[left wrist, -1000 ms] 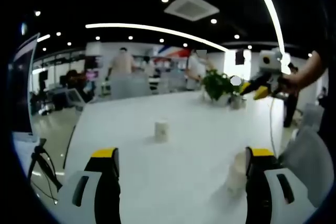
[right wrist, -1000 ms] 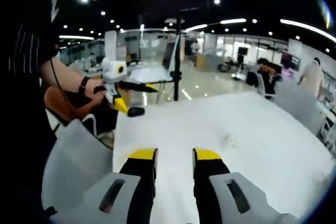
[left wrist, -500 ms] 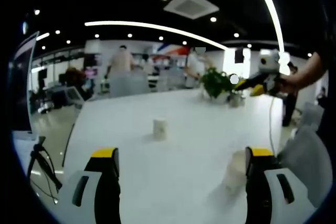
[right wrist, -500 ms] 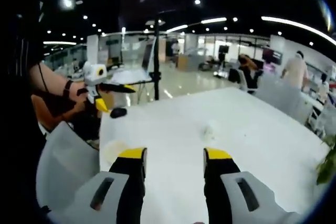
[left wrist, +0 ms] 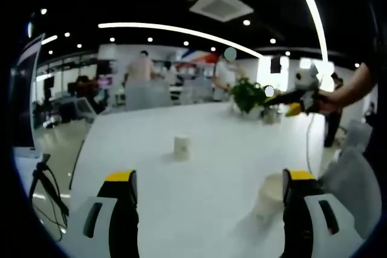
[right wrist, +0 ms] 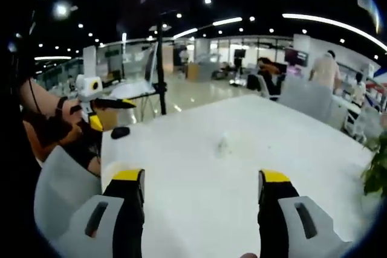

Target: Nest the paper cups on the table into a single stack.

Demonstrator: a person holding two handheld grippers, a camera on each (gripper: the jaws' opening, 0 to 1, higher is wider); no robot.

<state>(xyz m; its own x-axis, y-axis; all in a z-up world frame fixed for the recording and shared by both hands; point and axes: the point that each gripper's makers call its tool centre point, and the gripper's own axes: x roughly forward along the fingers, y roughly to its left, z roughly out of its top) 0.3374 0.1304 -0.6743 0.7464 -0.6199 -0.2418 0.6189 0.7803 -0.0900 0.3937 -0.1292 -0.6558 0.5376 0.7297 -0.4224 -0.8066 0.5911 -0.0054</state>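
Note:
On the white table (left wrist: 199, 131) a paper cup (left wrist: 181, 147) stands upright, ahead of my left gripper (left wrist: 210, 176), which is open with nothing between its jaws. A second paper cup (left wrist: 269, 194) stands just inside that gripper's right jaw, and I cannot tell whether they touch. My right gripper (left wrist: 296, 98) shows far right over the table, held by a hand. In the right gripper view, my right gripper (right wrist: 202, 176) is open wide above the table (right wrist: 242, 167), and a small blurred cup (right wrist: 222, 144) stands ahead. My left gripper (right wrist: 97, 106) shows at the left.
A potted plant (left wrist: 248, 96) stands at the table's far end. A small dark object (right wrist: 120, 132) lies near the table's edge. A grey chair back (right wrist: 60, 191) sits by the near corner, and a stand (right wrist: 160, 70) rises beyond the table. People are in the background.
My right gripper's jaws have spread from nearly together to wide apart, and its view has swung to the right. The left gripper view has barely shifted.

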